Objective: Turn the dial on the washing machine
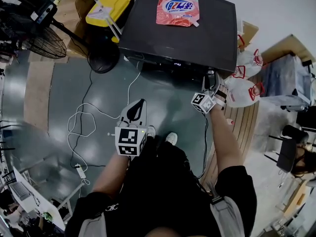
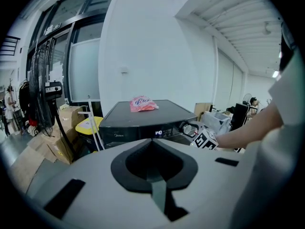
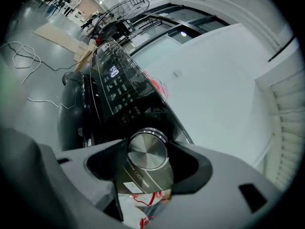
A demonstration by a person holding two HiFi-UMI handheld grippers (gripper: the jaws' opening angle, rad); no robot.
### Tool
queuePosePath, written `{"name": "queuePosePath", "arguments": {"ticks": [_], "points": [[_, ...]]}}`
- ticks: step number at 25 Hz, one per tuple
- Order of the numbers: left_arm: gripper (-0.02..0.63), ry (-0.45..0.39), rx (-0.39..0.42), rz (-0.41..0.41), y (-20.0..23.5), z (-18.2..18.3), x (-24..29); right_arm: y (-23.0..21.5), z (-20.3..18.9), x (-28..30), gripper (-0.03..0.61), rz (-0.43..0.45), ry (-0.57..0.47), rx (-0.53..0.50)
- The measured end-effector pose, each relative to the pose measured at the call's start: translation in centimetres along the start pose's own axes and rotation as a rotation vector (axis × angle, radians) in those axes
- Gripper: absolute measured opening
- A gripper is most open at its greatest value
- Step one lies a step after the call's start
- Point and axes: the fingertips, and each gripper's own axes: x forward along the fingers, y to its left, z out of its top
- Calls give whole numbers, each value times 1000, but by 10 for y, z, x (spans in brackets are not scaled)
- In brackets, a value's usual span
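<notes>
The dark washing machine (image 1: 177, 33) stands ahead of me, and a pink detergent pouch (image 1: 177, 6) lies on its lid. Its round metal dial (image 3: 148, 150) sits at the right end of the front control panel. My right gripper (image 1: 211, 78) is up against that panel. The dial lies between its jaws, with a gap showing on both sides, so the pads do not press on it. The left gripper view shows the dial (image 2: 187, 128) beside the lit display (image 2: 158, 133). My left gripper (image 1: 139, 102) hangs low in front of the machine, shut and holding nothing.
A yellow bin (image 1: 108, 9) and cardboard boxes stand left of the machine, with a black floor fan (image 1: 44, 38) further left. A white cable (image 1: 81, 127) loops over the grey floor. White plastic bags (image 1: 244, 90) lie at the machine's right corner.
</notes>
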Motion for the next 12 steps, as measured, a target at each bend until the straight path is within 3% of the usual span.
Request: {"name": "queuePosePath", "arguments": {"ticks": [6, 12], "points": [[-5, -6, -2, 10, 5, 2, 0, 0, -3, 1, 274, -18, 34, 69], [-5, -13, -25, 5, 6, 4, 2, -8, -3, 0, 272, 72, 96, 461]]}}
